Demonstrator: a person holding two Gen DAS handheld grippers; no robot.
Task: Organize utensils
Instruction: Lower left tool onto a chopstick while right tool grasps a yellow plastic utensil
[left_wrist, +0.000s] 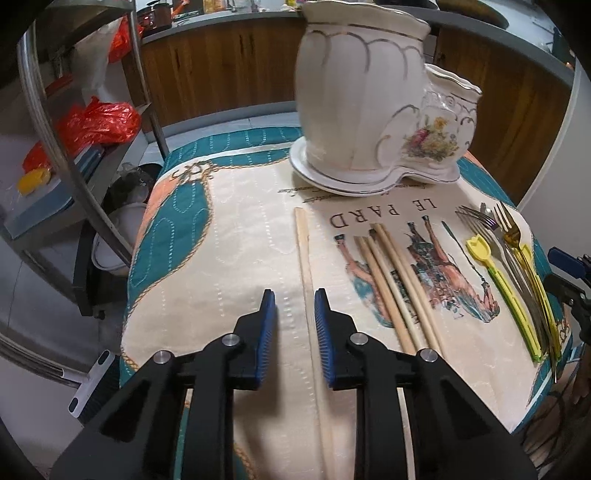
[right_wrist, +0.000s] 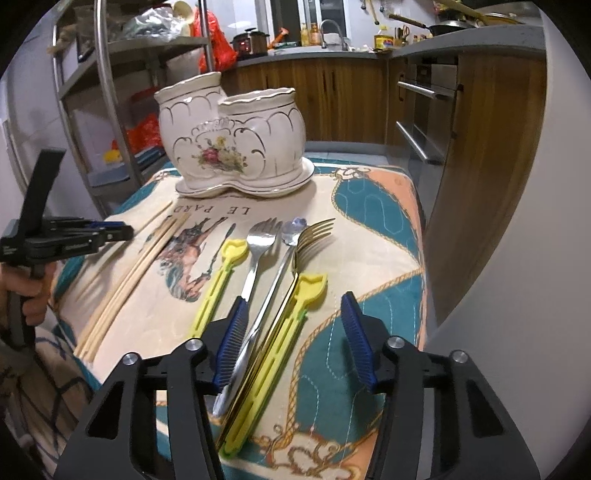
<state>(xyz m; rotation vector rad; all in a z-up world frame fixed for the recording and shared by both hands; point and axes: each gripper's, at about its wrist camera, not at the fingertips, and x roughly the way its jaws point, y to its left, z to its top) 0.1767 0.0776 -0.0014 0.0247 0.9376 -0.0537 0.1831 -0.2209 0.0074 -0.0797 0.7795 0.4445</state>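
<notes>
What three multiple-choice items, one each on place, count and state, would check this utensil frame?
1. The lone chopstick lies: A on the floor; B on the cloth, in line with the left gripper's gap; C on the kitchen counter.
2. Yellow plastic utensils: A one; B two; C four.
3. The ceramic holder stands: A tipped over; B upright, nothing above its rims; C upright, stuffed with spoons.
Answers: B, it runs along the cloth between the blue pads; B, one lies by the silver fork, one by the gold fork; B, both rims are bare.

White floral holder (right_wrist: 229, 144), yellow forks (right_wrist: 221, 280), teal-peach cloth (right_wrist: 373, 192)
</notes>
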